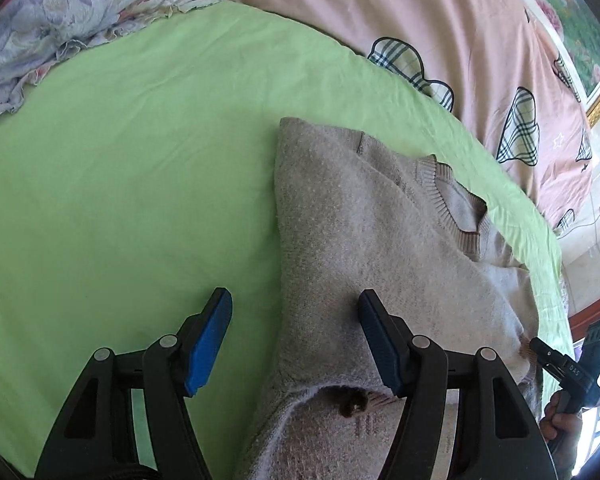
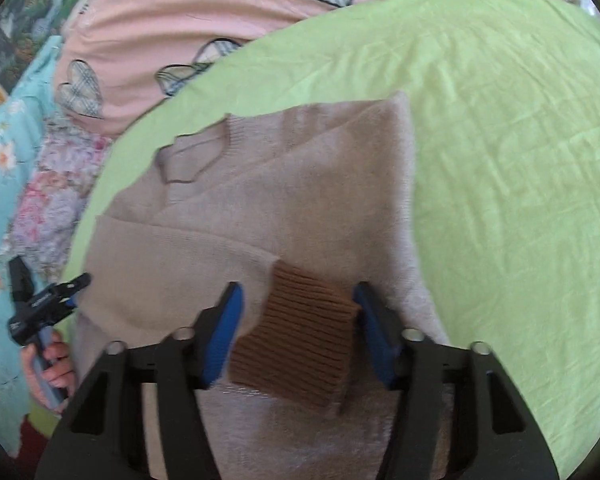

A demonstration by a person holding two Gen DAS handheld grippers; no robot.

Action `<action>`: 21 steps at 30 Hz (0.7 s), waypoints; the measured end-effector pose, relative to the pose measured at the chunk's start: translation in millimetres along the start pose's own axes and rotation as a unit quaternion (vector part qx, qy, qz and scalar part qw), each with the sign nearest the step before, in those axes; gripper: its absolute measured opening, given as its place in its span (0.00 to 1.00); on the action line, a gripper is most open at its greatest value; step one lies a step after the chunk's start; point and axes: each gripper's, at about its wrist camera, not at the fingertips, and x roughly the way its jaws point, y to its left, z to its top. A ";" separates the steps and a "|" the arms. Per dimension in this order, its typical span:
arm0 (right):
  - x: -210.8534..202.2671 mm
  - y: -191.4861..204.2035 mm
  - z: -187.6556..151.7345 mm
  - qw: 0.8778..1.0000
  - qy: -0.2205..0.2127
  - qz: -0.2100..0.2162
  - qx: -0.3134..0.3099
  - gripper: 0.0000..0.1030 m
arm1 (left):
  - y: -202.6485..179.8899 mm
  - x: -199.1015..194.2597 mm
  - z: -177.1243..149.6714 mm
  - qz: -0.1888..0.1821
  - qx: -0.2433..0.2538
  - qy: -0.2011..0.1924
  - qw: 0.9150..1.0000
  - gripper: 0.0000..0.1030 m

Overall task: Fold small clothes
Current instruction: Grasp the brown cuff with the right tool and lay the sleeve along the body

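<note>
My right gripper (image 2: 296,320) straddles the sweater's (image 2: 300,184) brown ribbed cuff (image 2: 296,348), lower centre, jaws parted; my left gripper (image 1: 296,336) gapes empty.

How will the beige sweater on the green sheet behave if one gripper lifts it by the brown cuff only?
The sweater looks like soft, fuzzy knit lying in loose folds, so it would probably sag and unfold rather than keep its shape. The ribbed brown cuff, between the right gripper's blue pads, should give decent grip. The sleeve would likely rise first, dragging the body across the green sheet.
</note>
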 end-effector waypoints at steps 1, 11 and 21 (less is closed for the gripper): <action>-0.4 -2.1 -0.9 1.000 0.001 0.001 0.000 0.42 | -1.4 0.0 0.1 0.004 0.001 0.000 1.000 0.64; -52.0 4.6 18.6 0.998 -0.061 -0.006 -0.030 0.09 | -28.5 6.6 -3.3 0.062 0.041 -0.001 0.997 0.62; -25.8 -19.5 -2.7 0.999 -0.022 -0.040 0.007 0.14 | -37.8 0.4 -10.3 0.117 0.072 -0.006 0.990 0.58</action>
